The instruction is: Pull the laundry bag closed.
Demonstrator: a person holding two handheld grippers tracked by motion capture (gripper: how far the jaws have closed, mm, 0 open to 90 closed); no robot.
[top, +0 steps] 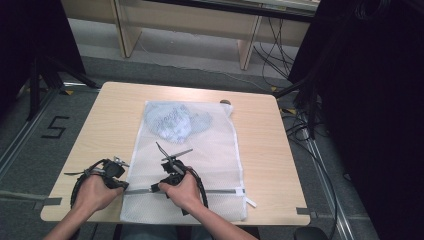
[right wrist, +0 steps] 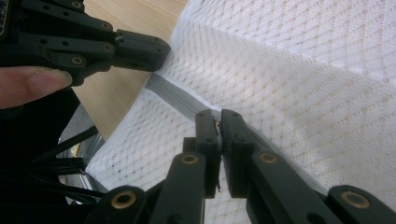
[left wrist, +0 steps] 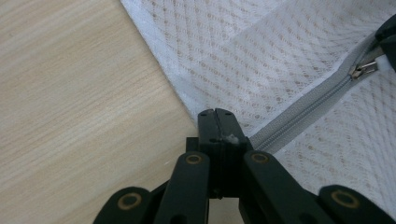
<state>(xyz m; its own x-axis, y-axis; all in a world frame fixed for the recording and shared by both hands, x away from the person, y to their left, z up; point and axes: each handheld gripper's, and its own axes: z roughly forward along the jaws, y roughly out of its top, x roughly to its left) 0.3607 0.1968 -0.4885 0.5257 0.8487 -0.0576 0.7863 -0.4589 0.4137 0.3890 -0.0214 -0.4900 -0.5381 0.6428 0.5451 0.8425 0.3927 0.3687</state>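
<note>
The high view looks forward and down from above the person's side, far enough off to take in the whole bench (top: 260,150) and the floor around it. The left gripper view rides just behind the left tool (left wrist: 216,114), close over the mesh bag (left wrist: 261,56). The right gripper view sits equally near behind the right tool (right wrist: 220,116). All three share the bag's zipper (left wrist: 299,114) ahead of both tools.

Both grippers, left gripper (top: 121,186) and right gripper (top: 155,188), are black with brass-coloured pivot pins, black looping cables, and bare forearms behind.
</note>
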